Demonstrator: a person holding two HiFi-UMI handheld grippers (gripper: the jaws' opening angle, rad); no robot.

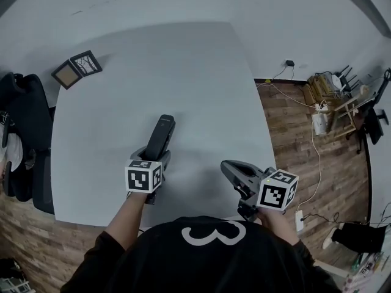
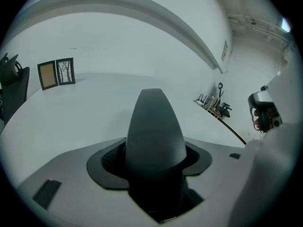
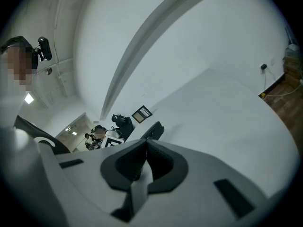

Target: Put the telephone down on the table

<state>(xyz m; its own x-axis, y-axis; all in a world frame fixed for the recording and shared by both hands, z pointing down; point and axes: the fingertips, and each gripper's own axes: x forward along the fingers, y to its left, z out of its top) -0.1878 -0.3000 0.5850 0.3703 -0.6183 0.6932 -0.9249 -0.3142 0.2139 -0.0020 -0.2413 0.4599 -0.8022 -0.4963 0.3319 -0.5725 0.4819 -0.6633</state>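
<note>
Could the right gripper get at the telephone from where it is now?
Probably yes: only bare table lies between the right gripper and the telephone. But the left gripper grips its near end, so only the far end is free, and the right jaws are closed.

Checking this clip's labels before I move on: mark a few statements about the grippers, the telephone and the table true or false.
1. The left gripper has its jaws closed on the telephone. True.
2. The right gripper also grips the telephone. False: its jaws are together with nothing between them.
3. Two picture frames are near the far left corner of the table. True.
4. The telephone is white. False: it is dark.
</note>
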